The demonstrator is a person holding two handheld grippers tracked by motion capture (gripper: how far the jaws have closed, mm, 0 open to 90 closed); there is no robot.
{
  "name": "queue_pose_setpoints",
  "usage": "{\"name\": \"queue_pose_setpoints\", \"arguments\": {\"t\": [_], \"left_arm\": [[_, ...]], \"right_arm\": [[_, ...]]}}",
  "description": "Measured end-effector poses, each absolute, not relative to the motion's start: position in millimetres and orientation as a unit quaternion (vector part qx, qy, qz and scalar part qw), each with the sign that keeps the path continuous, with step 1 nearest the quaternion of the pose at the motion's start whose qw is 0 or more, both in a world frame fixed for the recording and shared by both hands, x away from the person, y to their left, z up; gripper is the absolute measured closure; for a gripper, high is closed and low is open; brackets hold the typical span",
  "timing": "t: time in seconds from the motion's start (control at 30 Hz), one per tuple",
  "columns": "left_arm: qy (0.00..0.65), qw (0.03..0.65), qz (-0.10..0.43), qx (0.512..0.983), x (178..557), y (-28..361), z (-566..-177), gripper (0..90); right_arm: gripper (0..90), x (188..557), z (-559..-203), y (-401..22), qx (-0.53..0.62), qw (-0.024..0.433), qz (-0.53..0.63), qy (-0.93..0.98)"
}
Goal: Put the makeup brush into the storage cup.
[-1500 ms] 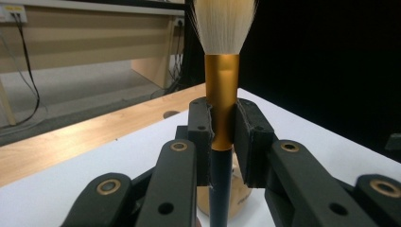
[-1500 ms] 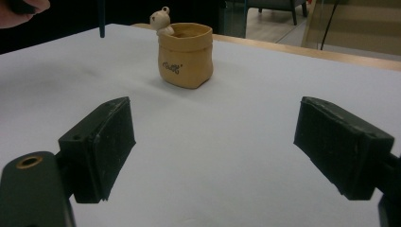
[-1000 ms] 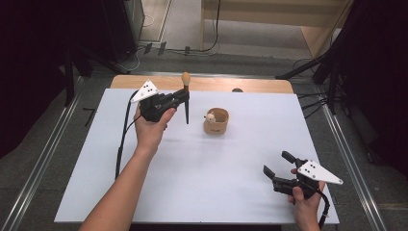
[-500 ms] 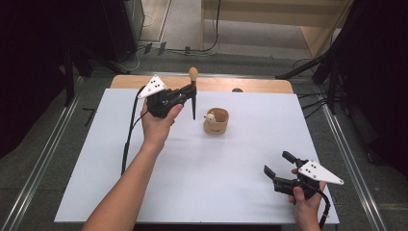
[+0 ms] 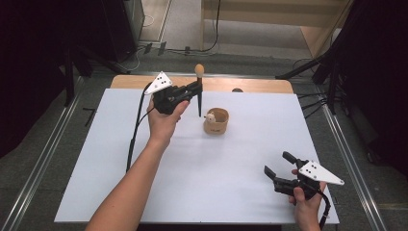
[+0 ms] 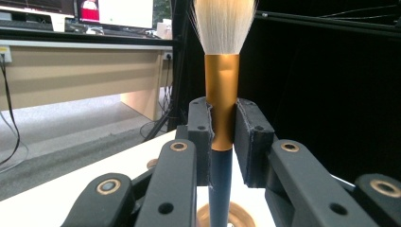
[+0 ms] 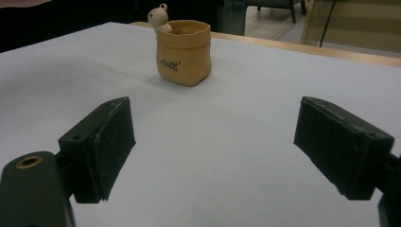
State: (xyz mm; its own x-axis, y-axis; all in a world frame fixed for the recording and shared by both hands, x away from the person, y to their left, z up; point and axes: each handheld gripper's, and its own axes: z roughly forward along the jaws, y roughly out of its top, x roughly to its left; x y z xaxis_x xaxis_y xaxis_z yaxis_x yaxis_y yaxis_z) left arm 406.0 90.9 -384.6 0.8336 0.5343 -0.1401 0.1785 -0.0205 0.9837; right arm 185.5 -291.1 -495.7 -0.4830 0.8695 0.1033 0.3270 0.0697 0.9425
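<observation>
My left gripper (image 5: 197, 90) is shut on a makeup brush (image 5: 199, 96), which it holds upright above the table, bristles up. In the left gripper view the two pads (image 6: 201, 137) clamp the brush (image 6: 222, 106) at its gold ferrule, with white bristles above and a dark handle below. A small tan pot (image 5: 216, 121) with a little bear figure on its rim stands just right of the brush tip, and its rim (image 6: 239, 217) shows under the handle. My right gripper (image 5: 279, 164) stands open and empty near the table's front right. It faces the pot (image 7: 184, 51) from a distance.
The white table top (image 5: 192, 178) lies on a wooden board whose far edge (image 5: 250, 85) shows behind. Metal rails run along both sides. Cables and dark stands sit on the floor beyond the far edge.
My left hand has carried the upright brush to the right and a little up, toward the pot. The right hand has stayed where it was.
</observation>
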Motion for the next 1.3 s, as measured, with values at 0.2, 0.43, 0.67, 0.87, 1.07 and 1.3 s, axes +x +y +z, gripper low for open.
{"name": "queue_pose_setpoints", "arguments": {"t": [0.2,0.43,0.67,0.87,1.07,1.3], "left_arm": [[0.252,0.656,0.135,0.699,410.4,83.6,-382.1,78.5],[0.249,0.66,0.139,0.695,411.0,77.0,-376.2,78.5],[0.248,0.666,0.138,0.69,412.5,71.2,-375.0,78.5],[0.252,0.674,0.127,0.682,416.3,66.9,-379.1,78.5],[0.248,0.675,0.131,0.682,416.5,60.9,-381.2,78.5],[0.246,0.672,0.128,0.686,418.4,54.8,-386.9,78.5]], "right_arm": [[13.5,185.2,-496.3,-292.0,0.438,0.259,0.524,0.683],[13.5,184.1,-496.2,-293.2,0.441,0.26,0.525,0.68],[13.5,184.0,-496.1,-292.5,0.437,0.262,0.525,0.682],[13.5,183.9,-496.4,-292.9,0.44,0.262,0.525,0.68],[13.5,183.7,-496.4,-293.0,0.439,0.263,0.524,0.681],[13.5,183.2,-496.0,-293.1,0.44,0.265,0.523,0.68]]}}
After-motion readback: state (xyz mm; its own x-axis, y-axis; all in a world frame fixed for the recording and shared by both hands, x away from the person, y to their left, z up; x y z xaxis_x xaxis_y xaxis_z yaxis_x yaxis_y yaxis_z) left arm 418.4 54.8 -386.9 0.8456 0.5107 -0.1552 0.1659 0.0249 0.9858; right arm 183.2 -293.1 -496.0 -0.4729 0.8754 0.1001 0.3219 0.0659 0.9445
